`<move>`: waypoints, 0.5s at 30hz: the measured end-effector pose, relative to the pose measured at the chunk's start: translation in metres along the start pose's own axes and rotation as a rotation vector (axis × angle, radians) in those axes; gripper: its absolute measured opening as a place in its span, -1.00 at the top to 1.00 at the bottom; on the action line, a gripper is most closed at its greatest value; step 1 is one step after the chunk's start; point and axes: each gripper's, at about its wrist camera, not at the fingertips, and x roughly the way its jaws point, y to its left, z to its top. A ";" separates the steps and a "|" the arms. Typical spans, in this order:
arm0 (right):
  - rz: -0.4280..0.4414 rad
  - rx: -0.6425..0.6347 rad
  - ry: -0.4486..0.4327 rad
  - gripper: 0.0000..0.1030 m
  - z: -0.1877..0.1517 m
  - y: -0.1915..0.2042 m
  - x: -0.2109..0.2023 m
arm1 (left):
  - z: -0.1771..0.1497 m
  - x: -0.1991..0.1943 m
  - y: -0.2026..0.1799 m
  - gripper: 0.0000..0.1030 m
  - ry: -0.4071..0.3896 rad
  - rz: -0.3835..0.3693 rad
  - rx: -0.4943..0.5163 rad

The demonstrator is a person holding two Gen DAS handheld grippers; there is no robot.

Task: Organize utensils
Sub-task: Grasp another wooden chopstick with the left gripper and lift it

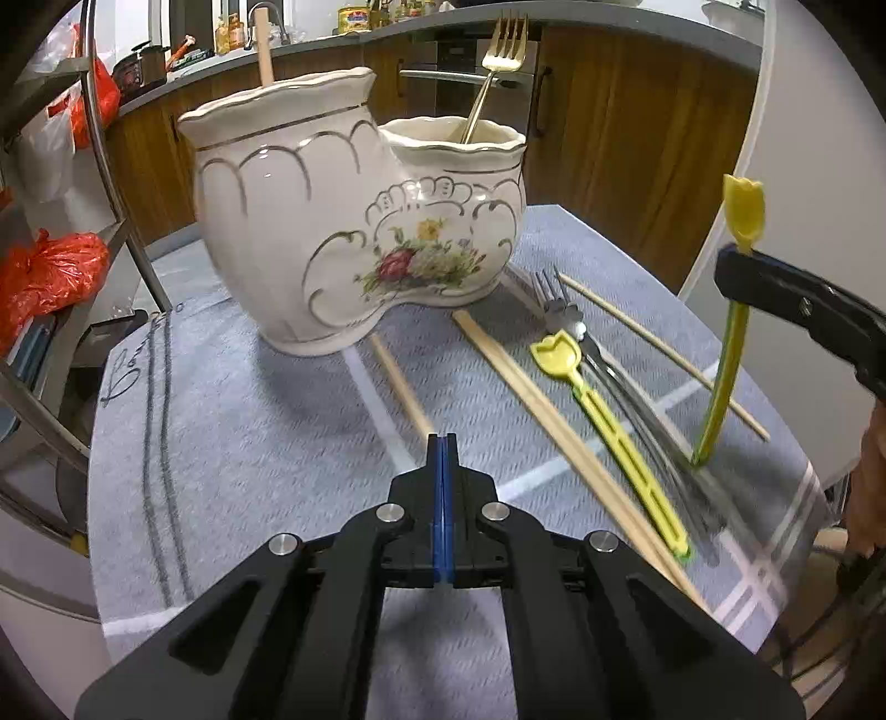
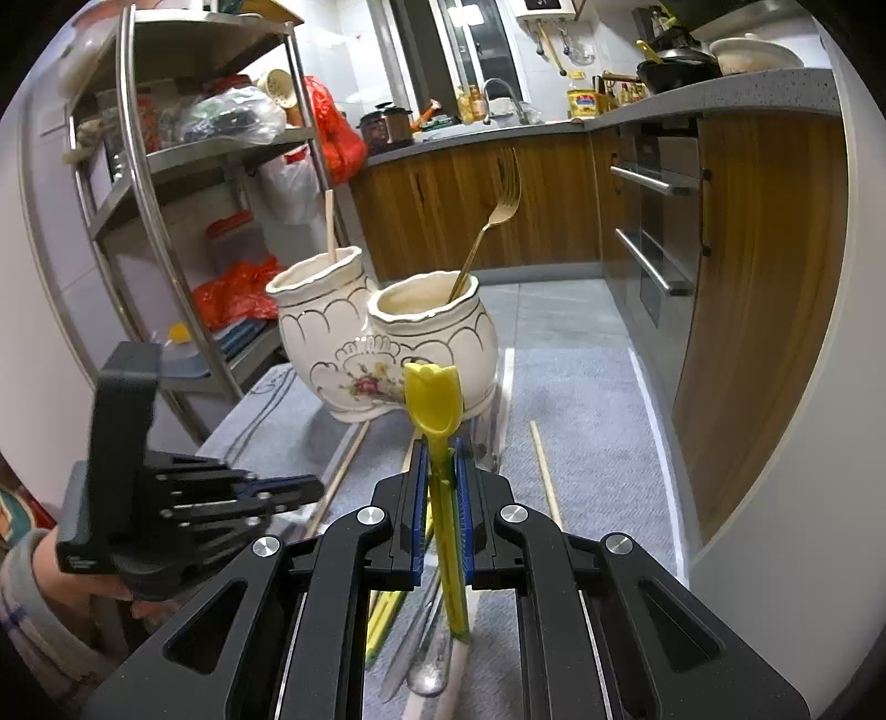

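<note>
A cream ceramic two-pot utensil holder [image 1: 310, 221] [image 2: 343, 327] stands on a grey cloth [image 1: 249, 443]. Its taller pot holds a wooden chopstick [image 1: 264, 50]; its lower pot holds a gold fork [image 1: 501, 50] [image 2: 498, 216]. My right gripper [image 2: 441, 448] [image 1: 736, 271] is shut on a yellow tulip-tipped spoon [image 2: 433, 399] [image 1: 745, 213], upright, its lower end touching the cloth. My left gripper [image 1: 443, 443] [image 2: 310, 490] is shut with nothing between its pads, above the cloth in front of the holder. On the cloth lie a second yellow spoon [image 1: 609, 421], steel forks [image 1: 559, 310] and loose chopsticks [image 1: 531, 387].
A metal shelf rack [image 2: 166, 166] with red bags [image 1: 50, 271] stands close on the left of the table. Wooden kitchen cabinets [image 2: 764, 277] run behind and to the right. One chopstick [image 1: 401, 387] lies just ahead of the left gripper; another chopstick [image 1: 653, 343] lies far right.
</note>
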 end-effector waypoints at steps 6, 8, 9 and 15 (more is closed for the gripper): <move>-0.006 -0.008 0.009 0.79 0.000 0.005 0.006 | -0.002 -0.005 0.008 0.94 0.004 -0.004 -0.087; -0.005 -0.011 0.014 0.79 -0.001 0.007 0.007 | 0.001 0.002 -0.001 0.82 0.007 0.023 -0.082; -0.006 -0.013 0.016 0.79 -0.001 0.007 0.007 | 0.001 0.004 -0.004 0.72 0.015 0.027 -0.087; -0.001 -0.005 0.013 0.79 -0.001 0.004 0.003 | 0.002 0.014 -0.017 0.56 0.029 0.102 -0.083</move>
